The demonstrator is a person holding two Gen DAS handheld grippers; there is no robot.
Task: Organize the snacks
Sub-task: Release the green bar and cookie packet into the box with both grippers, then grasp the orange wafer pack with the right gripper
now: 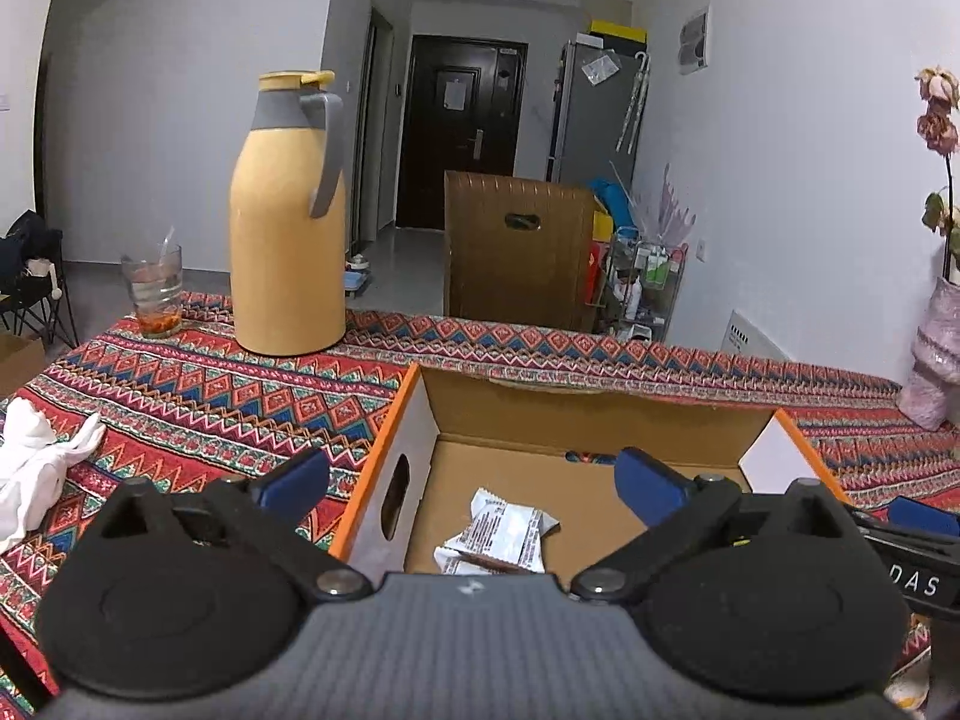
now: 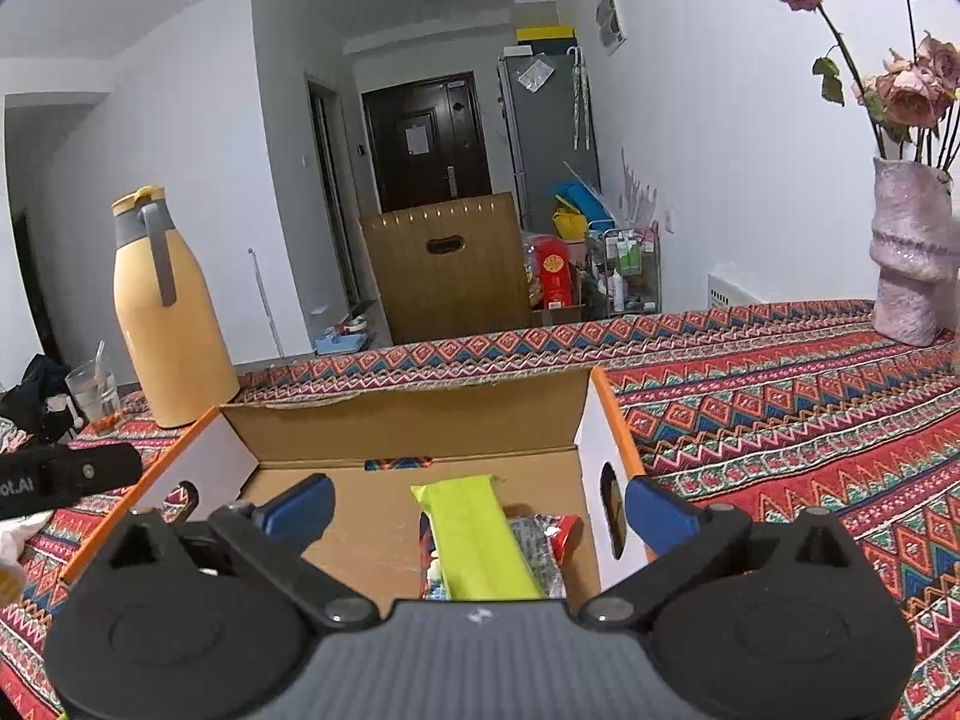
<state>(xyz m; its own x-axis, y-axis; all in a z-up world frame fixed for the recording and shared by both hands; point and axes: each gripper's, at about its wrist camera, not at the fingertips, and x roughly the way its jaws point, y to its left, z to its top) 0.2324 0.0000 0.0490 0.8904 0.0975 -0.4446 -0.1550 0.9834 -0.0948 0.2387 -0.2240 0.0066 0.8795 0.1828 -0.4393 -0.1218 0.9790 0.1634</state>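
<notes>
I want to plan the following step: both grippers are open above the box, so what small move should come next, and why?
Probably lift both grippers clear of the box. The left gripper and right gripper stand open and empty, while the white packet and green bar already lie inside. No loose snack is in view to reach for.

Matt corrugated cardboard box, woven patterned tablecloth, glossy plastic snack wrappers, clear glass

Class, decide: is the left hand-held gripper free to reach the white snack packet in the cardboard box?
Probably yes: the left hand-held gripper is open above the open-topped cardboard box, and nothing covers the white snack packet.
</notes>
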